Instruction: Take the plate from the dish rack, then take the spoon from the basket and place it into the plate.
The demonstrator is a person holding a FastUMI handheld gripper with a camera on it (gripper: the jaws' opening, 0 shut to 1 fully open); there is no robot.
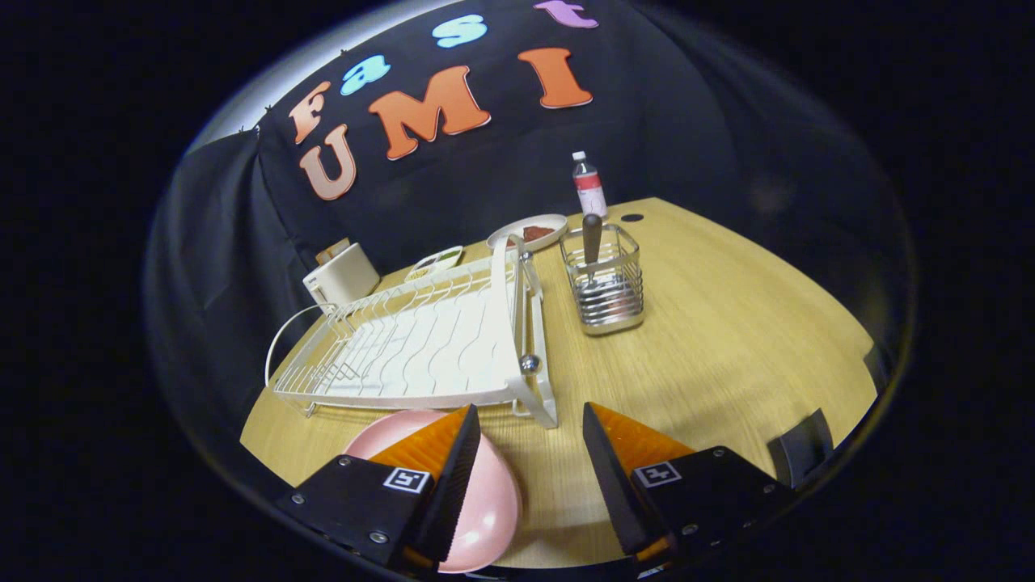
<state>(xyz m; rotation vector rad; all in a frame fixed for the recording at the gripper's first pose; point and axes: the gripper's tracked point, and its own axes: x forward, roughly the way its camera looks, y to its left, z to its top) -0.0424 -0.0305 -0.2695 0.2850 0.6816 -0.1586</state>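
A pink plate (485,505) lies flat on the wooden table (728,339), partly under my left finger and in front of the white dish rack (420,343). The rack's slots hold nothing. Beyond my fingers, to the right of the rack, stands a wire basket (610,287) with a dark-handled spoon (592,238) upright in it. My gripper (530,420) hovers open above the table's near edge, with bare table between its fingers.
Behind the rack sit a white toaster-like box (344,276), a small dish with food (434,260) and a white plate with something red (530,232). A bottle (589,186) stands at the back. Bare tabletop stretches to the right of the basket.
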